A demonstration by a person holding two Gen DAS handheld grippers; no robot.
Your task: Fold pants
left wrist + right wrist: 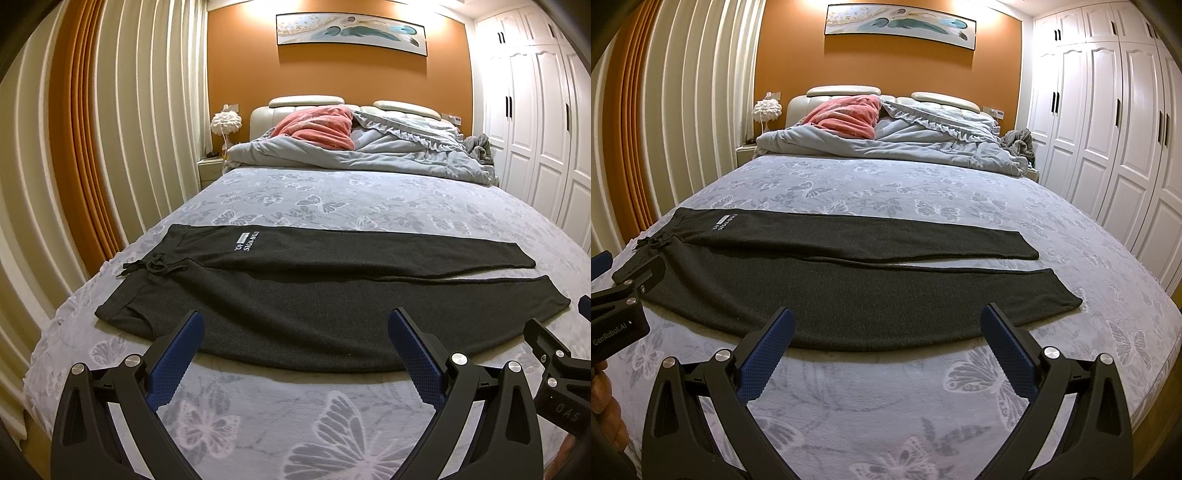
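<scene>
My left tool (295, 325) hangs wide open and empty at the near bed (332, 192) edge. The dark pants (314, 291) lie flat across it, waistband left, print too small to read. My right tool (886, 325) gapes likewise, empty.

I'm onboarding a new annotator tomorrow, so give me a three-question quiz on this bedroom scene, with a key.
1. True or false: the dark grey pants lie spread flat on the butterfly-print bedspread, both legs extended.
2. Which end of the pants has the drawstring? A) viewer's left B) viewer's right
3. Fill in: both the left hand-held gripper and the right hand-held gripper are ____, holding nothing.

Key:
1. True.
2. A; the waistband with the drawstring is at the left, the leg cuffs at the right.
3. Open; each hovers short of the pants' near edge.
</scene>
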